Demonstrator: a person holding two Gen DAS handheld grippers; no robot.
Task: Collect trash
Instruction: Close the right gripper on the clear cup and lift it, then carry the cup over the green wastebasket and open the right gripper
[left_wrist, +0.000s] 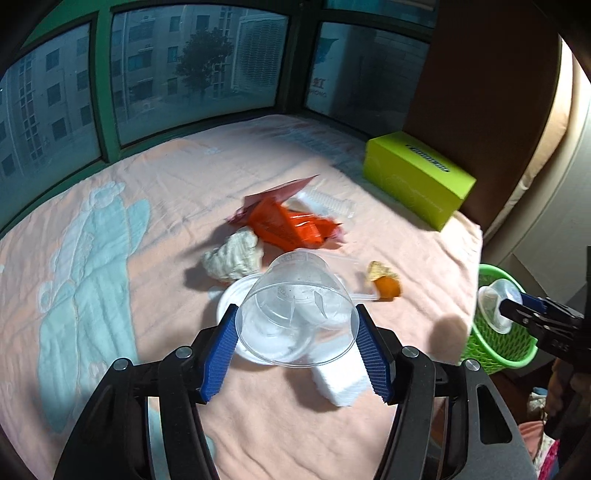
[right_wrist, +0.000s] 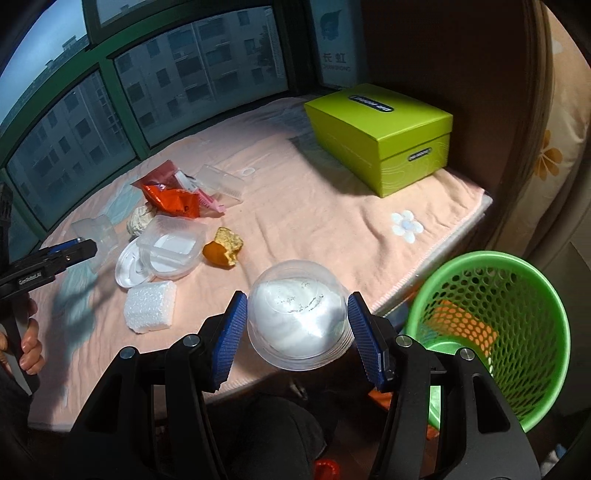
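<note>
My left gripper (left_wrist: 295, 323) is shut on a clear plastic cup (left_wrist: 295, 295), held on its side just above the pink blanket (left_wrist: 166, 206). In the right wrist view the same left gripper (right_wrist: 85, 249) and cup (right_wrist: 94, 230) show at the far left. My right gripper (right_wrist: 297, 326) is shut on a clear domed cup (right_wrist: 299, 317) with white residue inside. It hovers at the bed's edge, left of the green mesh basket (right_wrist: 554, 306). Loose trash lies on the blanket: an orange wrapper (right_wrist: 171, 199), a crumpled tissue (left_wrist: 234, 258), orange peel (right_wrist: 223, 247), a foam block (right_wrist: 149, 306), a clear container (right_wrist: 171, 245).
A lime green box (right_wrist: 380, 129) stands at the back right of the bed by a brown wall. Green-framed windows run along the far side. The basket (left_wrist: 491, 343) sits on the floor off the bed's right edge, with something orange inside. A person's hand (right_wrist: 31, 347) grips the left handle.
</note>
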